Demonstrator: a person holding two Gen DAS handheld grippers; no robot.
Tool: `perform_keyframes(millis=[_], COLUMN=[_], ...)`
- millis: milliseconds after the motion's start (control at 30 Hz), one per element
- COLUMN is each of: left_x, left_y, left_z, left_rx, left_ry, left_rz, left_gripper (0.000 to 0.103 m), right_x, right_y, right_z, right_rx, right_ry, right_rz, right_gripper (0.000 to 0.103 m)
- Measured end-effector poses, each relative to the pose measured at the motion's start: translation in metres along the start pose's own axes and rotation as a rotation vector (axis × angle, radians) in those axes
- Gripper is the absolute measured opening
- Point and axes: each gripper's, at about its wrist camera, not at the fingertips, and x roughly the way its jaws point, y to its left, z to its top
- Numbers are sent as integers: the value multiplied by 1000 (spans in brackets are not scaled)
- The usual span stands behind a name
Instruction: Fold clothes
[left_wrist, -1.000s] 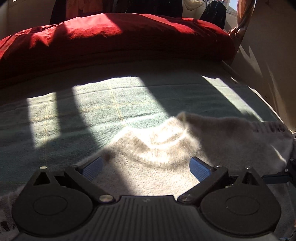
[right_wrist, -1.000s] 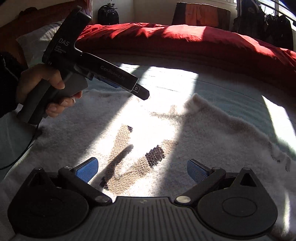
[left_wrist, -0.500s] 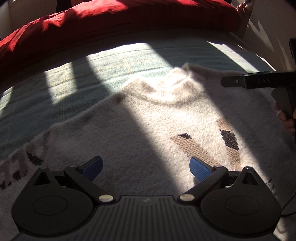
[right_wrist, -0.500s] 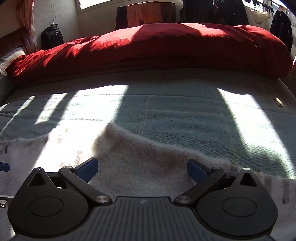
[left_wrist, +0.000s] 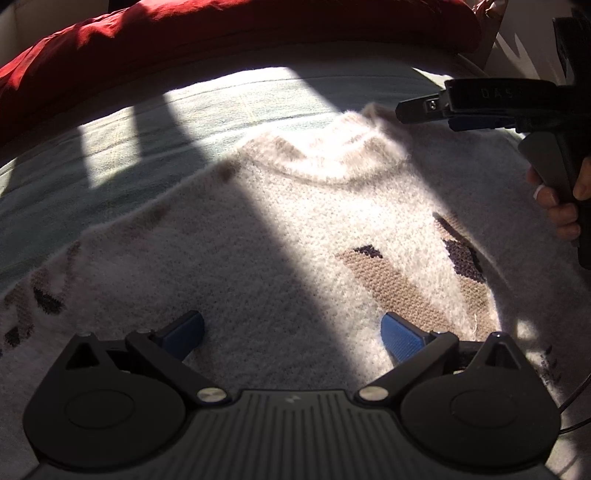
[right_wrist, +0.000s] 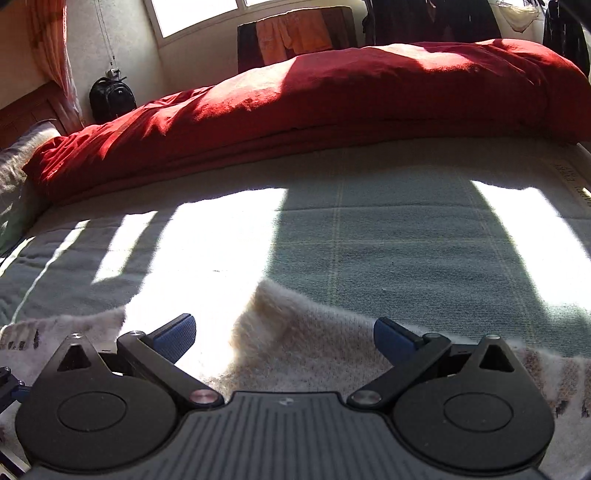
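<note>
A fuzzy cream sweater (left_wrist: 280, 236) with brown and black knit patches lies spread flat on the bed, neckline away from me. My left gripper (left_wrist: 291, 332) is open and empty, just above the sweater's chest. My right gripper (right_wrist: 282, 338) is open and empty over the sweater's top edge (right_wrist: 295, 332) beside the collar. In the left wrist view the right gripper (left_wrist: 417, 110) shows side-on at the upper right, held by a hand (left_wrist: 557, 206), over the collar's right end.
A pale green blanket (right_wrist: 369, 236) covers the bed beyond the sweater. A rolled red duvet (right_wrist: 332, 92) lies along the far side. A black backpack (right_wrist: 110, 98) and hanging clothes (right_wrist: 295, 33) stand by the far wall under the window.
My left gripper pulled back from the collar to over the chest. My right gripper turned from the sweater's middle toward its top edge and the far bed. Both stayed open.
</note>
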Motion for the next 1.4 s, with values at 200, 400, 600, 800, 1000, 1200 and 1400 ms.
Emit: perform_keyframes(millis=[200, 400, 600, 800, 1000, 1200, 1400], left_x=[-2, -13, -16, -17, -22, -22, -20], left_y=[1, -9, -28, -44, -54, -62, -70], left_z=[0, 2, 0, 3, 11, 12, 9], left_rx=[-3, 9, 78, 110, 124, 160, 164], left_ry=[-4, -13, 10, 51, 97, 121, 136], left_rz=[-3, 5, -6, -24, -36, -38, -43], left_gripper=[102, 102, 102, 102, 102, 102, 102], right_x=[15, -56, -99, -139, -174, -195, -207], right_y=[3, -23, -97, -169, -235, -283, -317], right_z=[4, -5, -51, -97, -128, -126, -104], right_rx=[47, 108, 342, 551, 664, 716, 716], right_ry=[44, -20, -20, -88, -152, -219, -267], right_rz=[-34, -9, 1, 5, -181, -232, -232], right_gripper=[103, 103, 103, 103, 103, 103, 103])
